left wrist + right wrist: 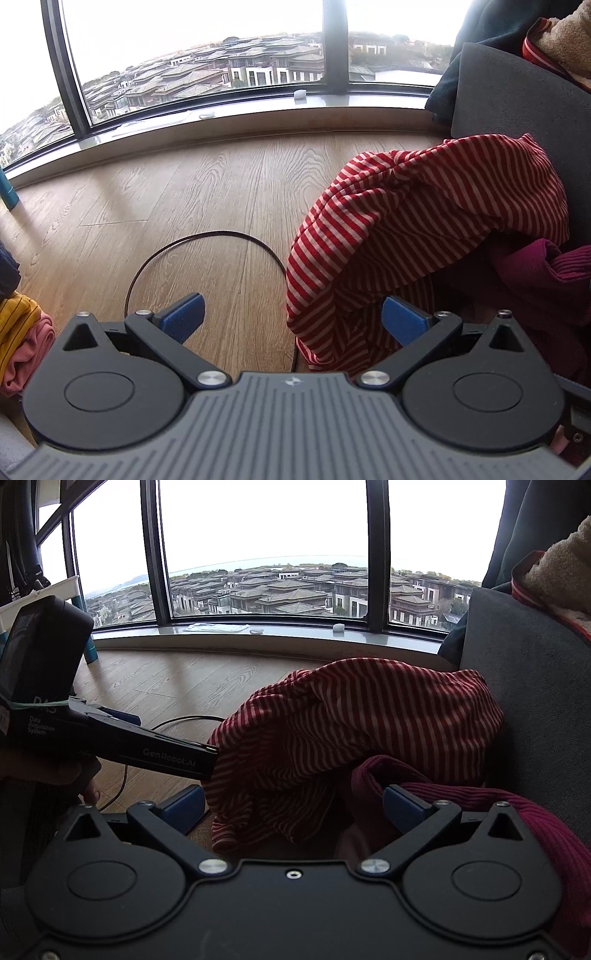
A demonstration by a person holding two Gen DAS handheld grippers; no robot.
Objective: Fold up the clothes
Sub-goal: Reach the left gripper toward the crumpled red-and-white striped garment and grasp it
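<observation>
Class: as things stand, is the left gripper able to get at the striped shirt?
Probably yes: the left gripper is open, and the striped shirt hangs uncovered just ahead of its fingers.

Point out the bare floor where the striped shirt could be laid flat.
Bare wood floor runs from the window sill down to the black cable, left of the striped shirt. Crowded: maroon garment against the grey sofa on the right, folded clothes at far left.

A black cable (207, 236) loops across the wooden floor (155, 192) (pale oak planks). Beyond the window sill (280, 635), tiled rooftops (280, 594) stretch away.
</observation>
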